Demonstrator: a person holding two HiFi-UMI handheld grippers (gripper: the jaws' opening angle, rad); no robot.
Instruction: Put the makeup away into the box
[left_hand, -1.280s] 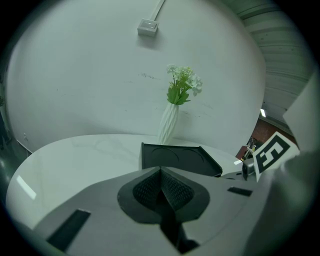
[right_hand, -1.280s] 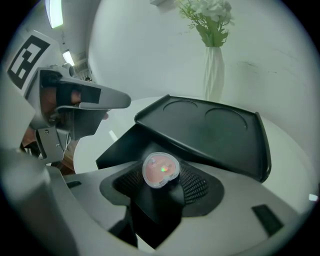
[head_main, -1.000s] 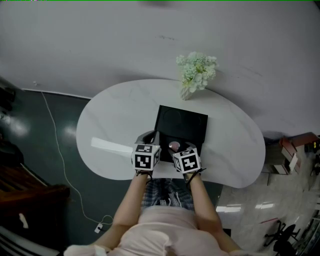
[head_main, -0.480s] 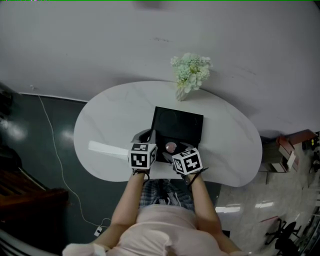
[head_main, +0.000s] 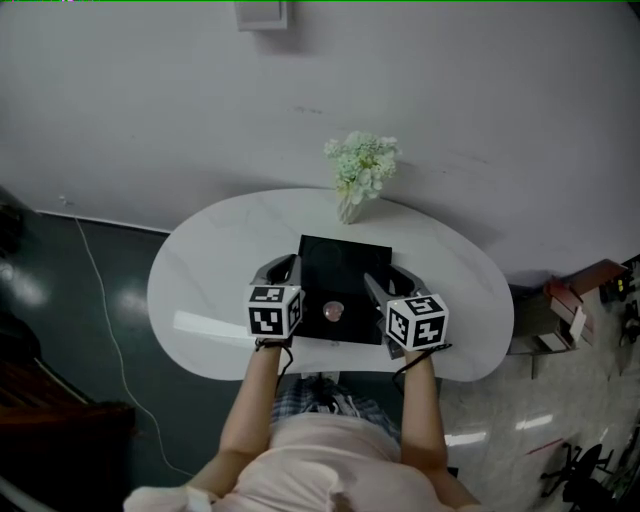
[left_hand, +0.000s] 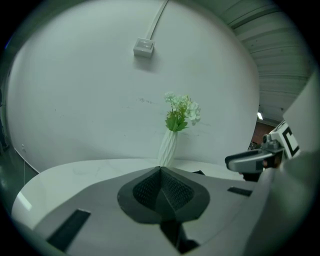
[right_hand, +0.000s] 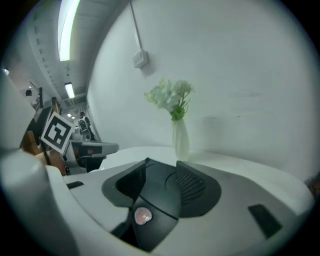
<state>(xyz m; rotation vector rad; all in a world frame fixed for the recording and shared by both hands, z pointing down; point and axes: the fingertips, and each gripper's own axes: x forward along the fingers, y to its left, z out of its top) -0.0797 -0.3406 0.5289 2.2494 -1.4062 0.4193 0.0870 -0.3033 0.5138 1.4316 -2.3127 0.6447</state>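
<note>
An open black box lies on the white table. A small round pink makeup piece rests in it near the front edge, and shows below my right gripper's jaws. My left gripper hovers at the box's left side; its pads meet with nothing between them. My right gripper hovers at the box's right side. Its jaws are closing, a gap still shows between them, and nothing is in it.
A white vase of pale green flowers stands at the table's back edge behind the box. A grey wall rises behind it with a socket. A cable runs over the dark floor at the left.
Both grippers have risen from the box's front edge and moved apart, the right one out to the right. The pink piece stays in the box.
</note>
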